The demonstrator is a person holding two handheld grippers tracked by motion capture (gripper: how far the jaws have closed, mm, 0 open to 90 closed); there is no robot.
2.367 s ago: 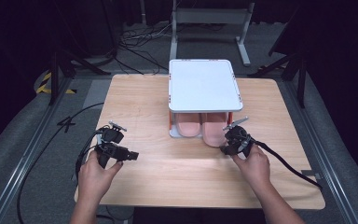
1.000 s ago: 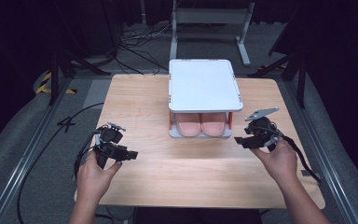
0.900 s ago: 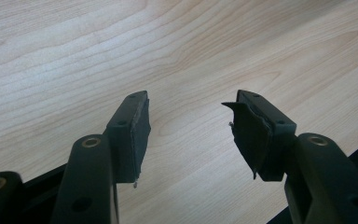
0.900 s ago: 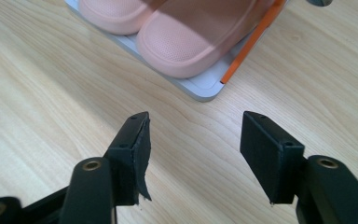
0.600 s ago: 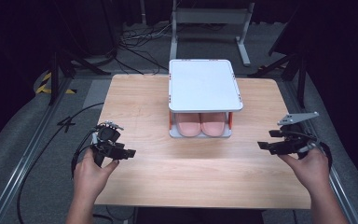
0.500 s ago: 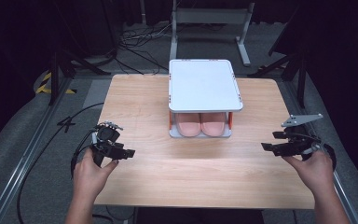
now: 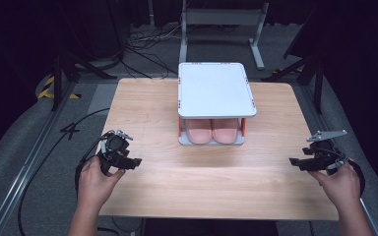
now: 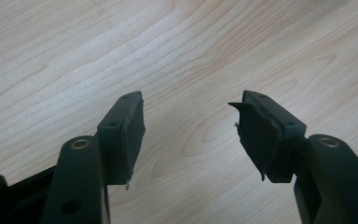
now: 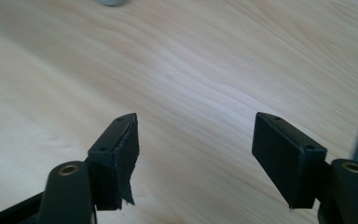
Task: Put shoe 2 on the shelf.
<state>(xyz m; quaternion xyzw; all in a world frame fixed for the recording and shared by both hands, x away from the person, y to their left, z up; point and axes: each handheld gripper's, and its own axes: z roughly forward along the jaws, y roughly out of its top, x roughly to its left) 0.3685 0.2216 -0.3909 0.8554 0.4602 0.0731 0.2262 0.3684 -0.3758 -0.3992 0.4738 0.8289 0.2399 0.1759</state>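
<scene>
While the small white two-level rack (image 7: 215,93) with two pink shoes (image 7: 211,131) under it sat mid-way on the light wooden counter (image 7: 216,182), the left tongs (image 7: 127,161) and right tongs (image 7: 299,163) stayed spread wide, holding nothing, well apart at opposite edges.

Light wooden table (image 7: 147,103), grey carpeted floor (image 7: 29,147), cables (image 7: 142,42) behind, grey metal stand (image 7: 221,19), dark surroundings

A rack (image 7: 215,89) stands mid-table (image 7: 152,108) with shoes (image 7: 211,130) under it, between the grippers.
</scene>
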